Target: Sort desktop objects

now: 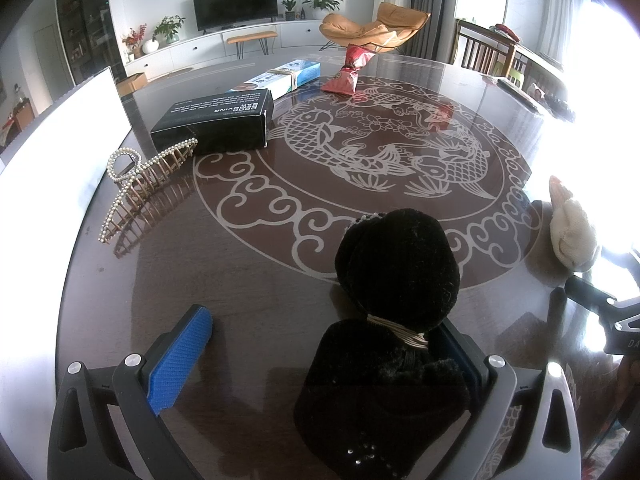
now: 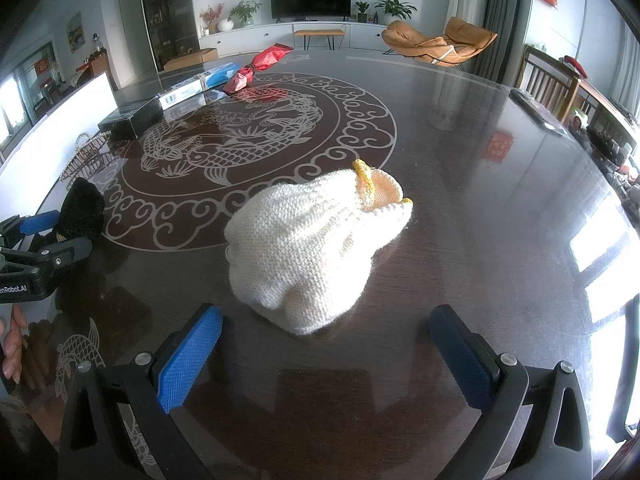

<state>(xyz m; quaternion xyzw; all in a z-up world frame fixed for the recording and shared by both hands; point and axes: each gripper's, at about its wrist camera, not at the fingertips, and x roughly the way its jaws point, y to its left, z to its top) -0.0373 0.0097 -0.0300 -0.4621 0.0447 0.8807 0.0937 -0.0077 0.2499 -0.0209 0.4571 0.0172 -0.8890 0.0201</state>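
So the dark round table is sitting there with its white fish pattern, and stuff is crowding the far side — a black box at about 11 o'clock in the left wrist view, a blue-and-white carton just behind it, a red snack bag near 12, and a pearl hair claw lying at 10. The left gripper is hanging low over the table, jaws spread wide, with a black velvet bow lying between them against the right finger, not pinched. The right gripper is also gaping wide and holding nothing — a cream knitted hat is resting just ahead at 12.
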